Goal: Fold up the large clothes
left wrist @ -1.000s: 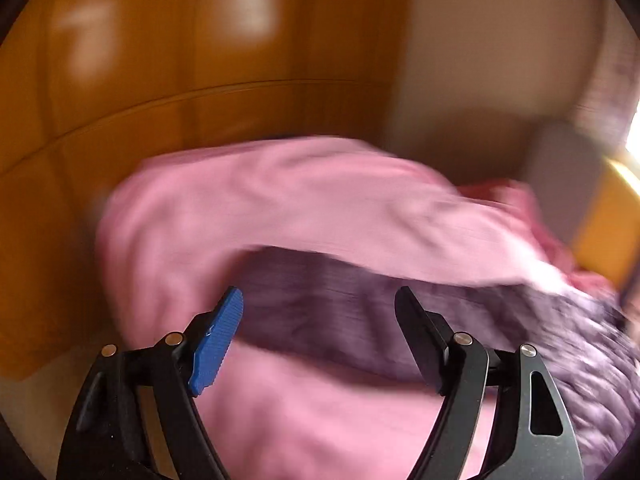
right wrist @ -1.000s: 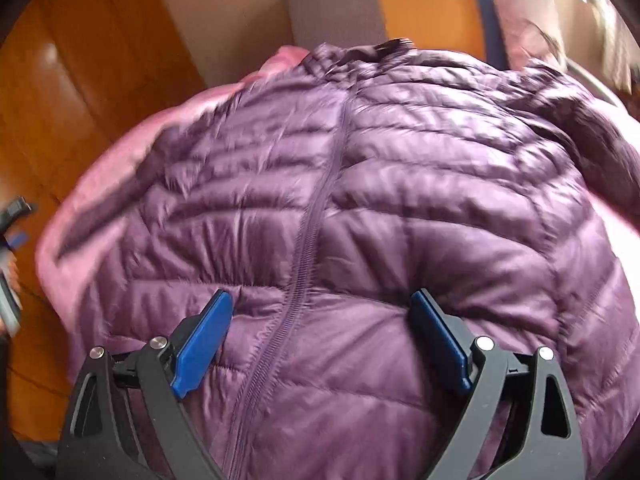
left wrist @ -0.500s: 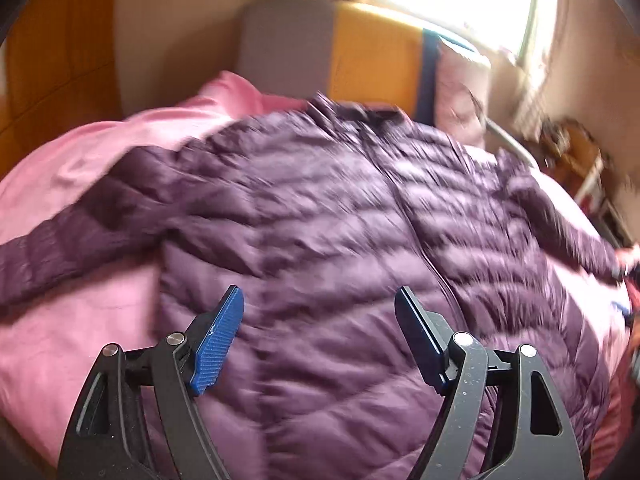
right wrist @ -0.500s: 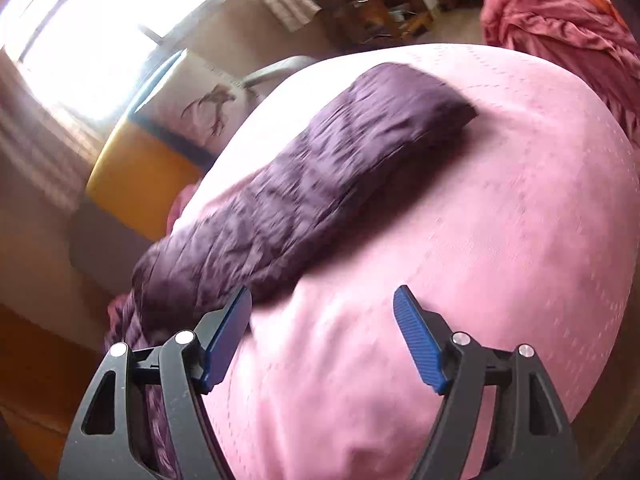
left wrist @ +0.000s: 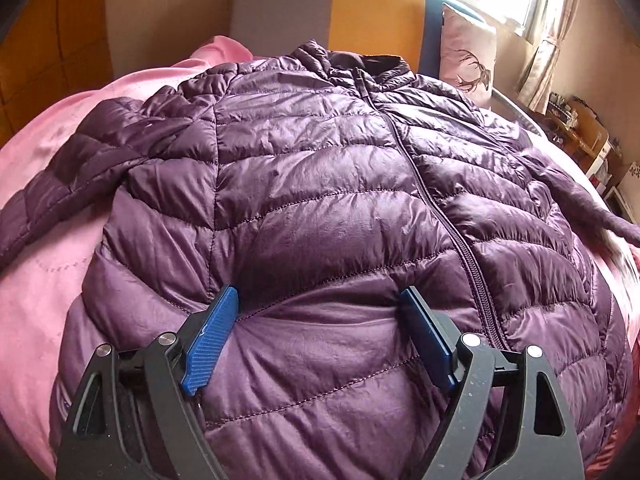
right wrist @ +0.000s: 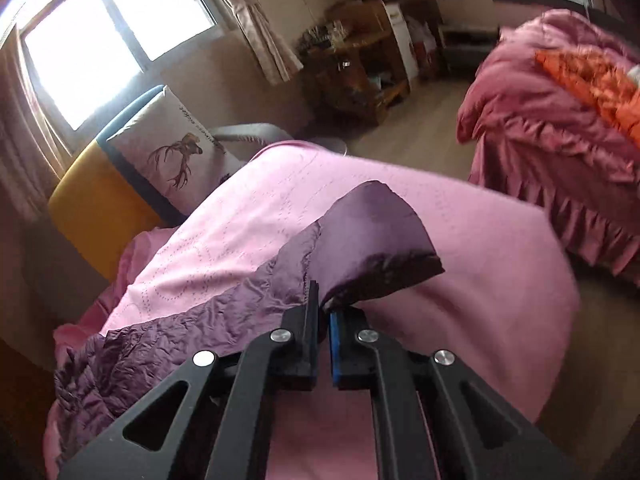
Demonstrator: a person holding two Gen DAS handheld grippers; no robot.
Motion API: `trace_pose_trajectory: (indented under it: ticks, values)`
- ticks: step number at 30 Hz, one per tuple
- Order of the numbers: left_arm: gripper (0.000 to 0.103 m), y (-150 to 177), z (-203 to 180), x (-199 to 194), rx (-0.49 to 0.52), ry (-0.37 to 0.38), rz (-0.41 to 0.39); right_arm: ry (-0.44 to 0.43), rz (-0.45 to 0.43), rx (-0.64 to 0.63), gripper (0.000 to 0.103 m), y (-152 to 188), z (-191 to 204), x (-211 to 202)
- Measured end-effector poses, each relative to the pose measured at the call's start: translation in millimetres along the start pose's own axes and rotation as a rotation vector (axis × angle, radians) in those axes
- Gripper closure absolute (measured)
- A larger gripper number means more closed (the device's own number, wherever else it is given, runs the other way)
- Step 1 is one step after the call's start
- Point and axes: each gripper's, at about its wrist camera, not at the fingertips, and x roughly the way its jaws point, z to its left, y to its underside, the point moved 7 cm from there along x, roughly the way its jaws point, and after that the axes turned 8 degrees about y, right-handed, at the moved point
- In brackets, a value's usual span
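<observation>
A purple quilted puffer jacket point(left wrist: 320, 200) lies front up and zipped on a pink bedspread point(left wrist: 44, 280), collar toward the headboard, sleeves spread to both sides. My left gripper point(left wrist: 318, 304) is open, its blue pads pressing on the jacket's lower front, left of the zipper. My right gripper point(right wrist: 323, 304) is shut on the jacket's sleeve point(right wrist: 360, 248) near the cuff, which is lifted off the pink bedspread point(right wrist: 480, 280).
A grey and yellow headboard point(left wrist: 360, 12) and a deer-print pillow point(left wrist: 468, 56) stand behind the jacket. In the right wrist view a second bed with a dark pink ruffled cover point(right wrist: 560, 160), a wooden shelf point(right wrist: 360, 76) and a window point(right wrist: 112, 32) show.
My right gripper has closed on the sleeve cuff and lifted it. My left gripper has swung from the wardrobe side onto the jacket's front and come down on it.
</observation>
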Motion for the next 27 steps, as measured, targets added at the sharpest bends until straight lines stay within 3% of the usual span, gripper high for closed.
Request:
trace_pose_trajectory:
  ticks: [3,6,8,10,12,15,18,21,24,27]
  values:
    - [0.020,0,2,0,0.012,-0.005,0.002,0.123,0.028,-0.056,0.099,24,-20,4]
    - [0.020,0,5,0,0.015,-0.004,0.014,0.142,0.133,-0.043,0.098,57,-38,33]
    - [0.020,-1,7,-4,0.018,0.003,0.029,0.148,0.119,-0.062,0.096,63,-40,35]
    - [0.020,-5,4,-12,0.041,0.018,0.036,0.153,0.113,-0.071,0.080,63,-40,28]
    - [0.020,-10,3,-23,0.063,0.031,0.009,0.177,0.093,-0.056,0.041,59,-46,12]
    - [0.020,-25,8,-39,0.097,0.019,-0.062,0.224,0.006,-0.053,0.035,46,-49,-19]
    - [0.020,-40,18,-42,0.100,0.002,-0.094,0.125,-0.021,-0.139,0.033,54,-1,-40]
    - [0.021,-47,28,-35,0.077,0.003,-0.101,-0.058,0.008,-0.278,0.033,84,81,-49]
    - [0.020,-45,32,-26,0.067,0.006,-0.084,-0.262,0.080,-0.427,0.033,136,169,-56]
    - [0.020,-34,33,-13,0.066,0.006,-0.047,-0.378,0.132,-0.571,0.034,197,238,-58]
